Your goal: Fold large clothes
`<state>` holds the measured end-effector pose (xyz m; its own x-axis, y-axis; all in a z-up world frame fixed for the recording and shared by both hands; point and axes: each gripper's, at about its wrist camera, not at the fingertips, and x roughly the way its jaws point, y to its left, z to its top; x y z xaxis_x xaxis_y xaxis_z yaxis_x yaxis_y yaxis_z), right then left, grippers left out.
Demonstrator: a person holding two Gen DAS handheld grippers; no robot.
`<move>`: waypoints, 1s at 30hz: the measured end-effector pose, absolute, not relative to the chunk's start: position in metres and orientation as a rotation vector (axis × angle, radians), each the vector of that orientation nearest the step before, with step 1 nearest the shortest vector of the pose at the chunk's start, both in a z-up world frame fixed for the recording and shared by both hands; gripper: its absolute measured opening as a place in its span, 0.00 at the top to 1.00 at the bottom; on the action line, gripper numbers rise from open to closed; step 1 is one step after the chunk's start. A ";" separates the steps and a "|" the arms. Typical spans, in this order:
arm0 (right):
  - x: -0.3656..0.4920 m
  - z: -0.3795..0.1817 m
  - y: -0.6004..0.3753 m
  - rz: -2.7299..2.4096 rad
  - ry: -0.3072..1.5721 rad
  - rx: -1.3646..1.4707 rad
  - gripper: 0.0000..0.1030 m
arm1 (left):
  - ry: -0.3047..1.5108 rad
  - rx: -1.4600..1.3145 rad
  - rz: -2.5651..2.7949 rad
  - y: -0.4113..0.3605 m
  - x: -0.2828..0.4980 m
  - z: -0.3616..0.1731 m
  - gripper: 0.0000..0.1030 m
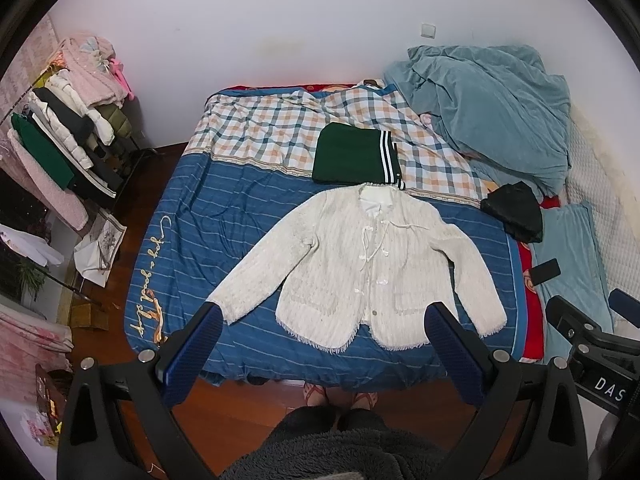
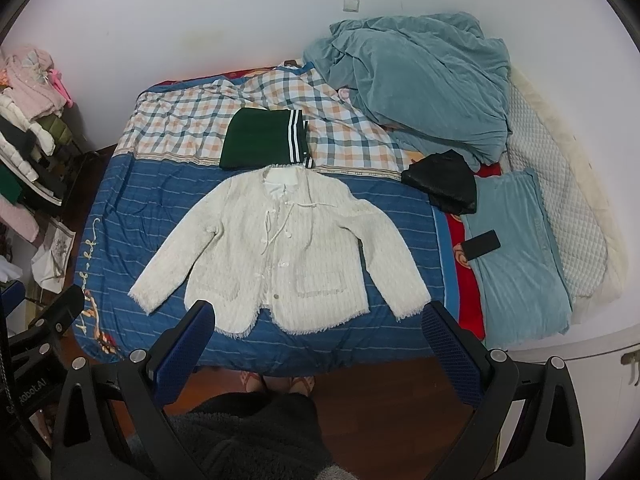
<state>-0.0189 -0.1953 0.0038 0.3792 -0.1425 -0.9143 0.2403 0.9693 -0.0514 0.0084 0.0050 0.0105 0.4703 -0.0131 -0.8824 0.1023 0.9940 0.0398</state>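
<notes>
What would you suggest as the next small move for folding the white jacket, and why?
Probably lower the left gripper to the nearer sleeve cuff. The white jacket lies flat with sleeves spread on the bed, and both grippers are open and empty.

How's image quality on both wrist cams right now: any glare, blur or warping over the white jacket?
Left wrist view: white jacket sharp, evenly lit, no glare; fisheye bends the bed edges, dark corners. Right wrist view: same soft light and focus, jacket centred, blue blanket warped near the rim. Left gripper and right gripper loom large, open.
</notes>
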 end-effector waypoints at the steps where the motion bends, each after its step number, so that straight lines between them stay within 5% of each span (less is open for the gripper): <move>1: -0.020 0.004 -0.195 -0.246 1.154 0.095 0.00 | 1.080 0.091 -0.072 0.005 0.009 0.011 0.00; 30: -0.012 0.011 -0.189 -0.245 1.150 0.093 0.00 | 1.070 0.093 -0.068 0.001 0.013 0.011 0.00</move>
